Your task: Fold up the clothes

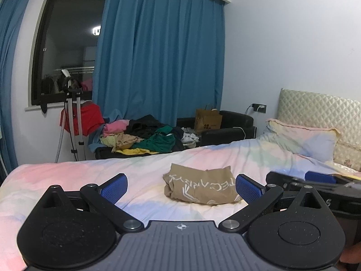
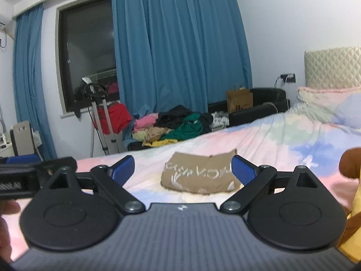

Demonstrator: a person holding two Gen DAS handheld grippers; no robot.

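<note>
A tan garment with white lettering (image 1: pixel 199 186) lies folded into a compact rectangle on the pastel bed sheet (image 1: pixel 67 176); it also shows in the right wrist view (image 2: pixel 200 175). My left gripper (image 1: pixel 181 187) is open and empty, held a little above the bed, short of the garment. My right gripper (image 2: pixel 181 169) is open and empty too, facing the same garment. The right gripper's body shows at the right edge of the left wrist view (image 1: pixel 315 181), and the left gripper's body at the left edge of the right wrist view (image 2: pixel 33 174).
A pile of unfolded clothes (image 1: pixel 149 137) lies on a black sofa (image 1: pixel 227 126) beyond the bed, with a brown paper bag (image 1: pixel 207 118). A garment steamer stand (image 1: pixel 73 117) stands by the window. Pillow (image 1: pixel 302 140) and headboard are at right. Yellow and brown cloth (image 2: pixel 352 203) is at the right edge.
</note>
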